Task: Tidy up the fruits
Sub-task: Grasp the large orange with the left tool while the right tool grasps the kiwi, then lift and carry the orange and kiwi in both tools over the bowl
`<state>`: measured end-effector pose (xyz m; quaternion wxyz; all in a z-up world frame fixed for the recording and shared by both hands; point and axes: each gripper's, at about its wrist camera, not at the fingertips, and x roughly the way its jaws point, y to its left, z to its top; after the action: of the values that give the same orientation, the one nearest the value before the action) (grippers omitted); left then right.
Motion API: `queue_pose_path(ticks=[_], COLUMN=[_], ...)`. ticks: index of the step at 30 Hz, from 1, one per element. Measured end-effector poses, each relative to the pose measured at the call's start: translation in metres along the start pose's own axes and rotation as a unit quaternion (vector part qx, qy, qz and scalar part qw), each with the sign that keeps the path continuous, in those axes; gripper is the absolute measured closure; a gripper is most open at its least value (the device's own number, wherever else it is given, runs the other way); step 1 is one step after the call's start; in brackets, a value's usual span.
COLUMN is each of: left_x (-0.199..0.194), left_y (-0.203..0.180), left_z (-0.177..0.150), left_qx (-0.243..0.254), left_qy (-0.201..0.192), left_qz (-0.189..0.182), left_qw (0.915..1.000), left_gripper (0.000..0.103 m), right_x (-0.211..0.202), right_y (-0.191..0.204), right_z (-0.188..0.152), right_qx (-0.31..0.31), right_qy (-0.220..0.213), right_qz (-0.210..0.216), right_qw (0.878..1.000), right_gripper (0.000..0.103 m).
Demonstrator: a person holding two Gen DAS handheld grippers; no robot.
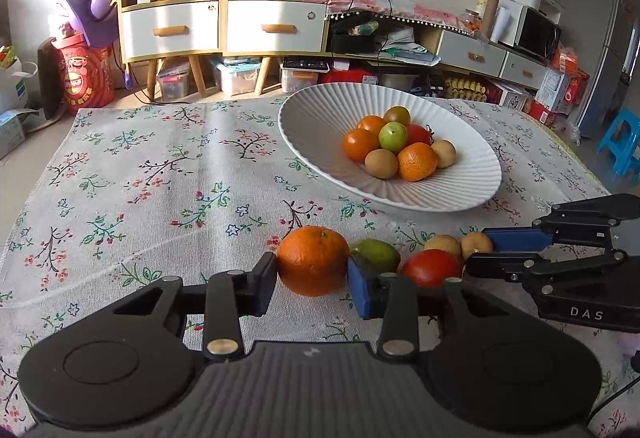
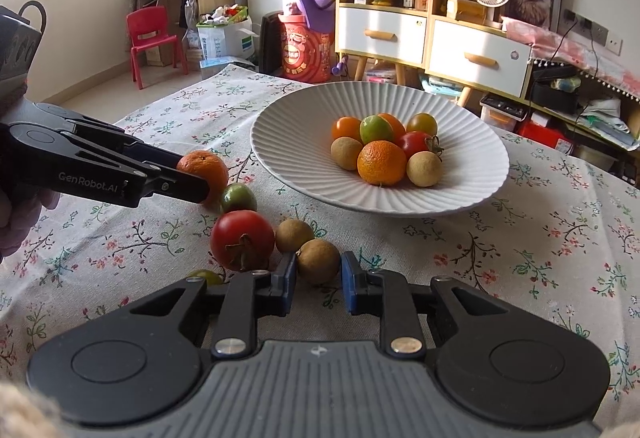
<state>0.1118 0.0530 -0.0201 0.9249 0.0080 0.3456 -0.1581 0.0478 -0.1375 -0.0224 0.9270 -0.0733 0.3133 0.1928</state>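
Observation:
An orange (image 1: 312, 258) sits on the floral cloth with my left gripper (image 1: 311, 269) shut on it, one pad on each side. To its right lie a green fruit (image 1: 376, 254), a red tomato (image 1: 430, 266) and a brown longan (image 1: 442, 244). My right gripper (image 2: 319, 265) is shut on a second longan (image 2: 318, 258), low over the cloth. In the right wrist view the orange (image 2: 204, 166), the tomato (image 2: 242, 238) and a small green fruit (image 2: 208, 276) lie to the left. Behind them stands a white ribbed bowl (image 2: 288, 118) with several fruits piled in it.
The bowl (image 1: 316, 106) sits at the far right of the table. The two grippers are close together near the front edge, with the loose fruits between them. Shelves, drawers, a fan and boxes stand beyond the table.

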Motion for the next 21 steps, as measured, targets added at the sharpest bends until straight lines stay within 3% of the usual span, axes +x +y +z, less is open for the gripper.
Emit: queue_pose_path(ticks=[5, 7, 8, 13, 16, 18, 21], left_x=[-0.010, -0.012, -0.012, -0.008, -0.012, -0.016, -0.017], left_y=[-0.016, -0.022, -0.024, -0.029, -0.031, -0.032, -0.034], left_z=[0.006, 0.008, 0.009, 0.005, 0.000, -0.003, -0.007], left_qx=[0.005, 0.006, 0.004, 0.002, 0.005, 0.009, 0.014], left_qy=[-0.008, -0.009, -0.006, -0.008, -0.014, -0.016, -0.015], left_qz=[0.001, -0.002, -0.003, 0.000, 0.013, 0.020, 0.034], left_qw=[1.0000, 0.9999, 1.0000, 1.0000, 0.9998, 0.9996, 0.9992], left_gripper=[0.068, 0.078, 0.093, 0.092, 0.080, 0.053, 0.045], right_x=[-0.009, -0.013, -0.015, -0.024, -0.026, -0.027, -0.025], right_y=[-0.003, -0.004, -0.004, -0.014, -0.022, -0.024, -0.024], right_z=[0.007, 0.010, 0.011, 0.021, 0.023, 0.021, 0.020], right_qx=[0.013, 0.015, 0.015, 0.025, 0.044, 0.050, 0.050], right_qy=[-0.011, -0.016, -0.019, -0.046, -0.049, -0.048, -0.044], right_qz=[0.014, 0.016, 0.017, 0.012, 0.012, 0.016, 0.016], right_qw=[1.000, 1.000, 1.000, 0.999, 0.998, 0.997, 0.998], right_gripper=[0.082, 0.082, 0.082, 0.082, 0.082, 0.082, 0.082])
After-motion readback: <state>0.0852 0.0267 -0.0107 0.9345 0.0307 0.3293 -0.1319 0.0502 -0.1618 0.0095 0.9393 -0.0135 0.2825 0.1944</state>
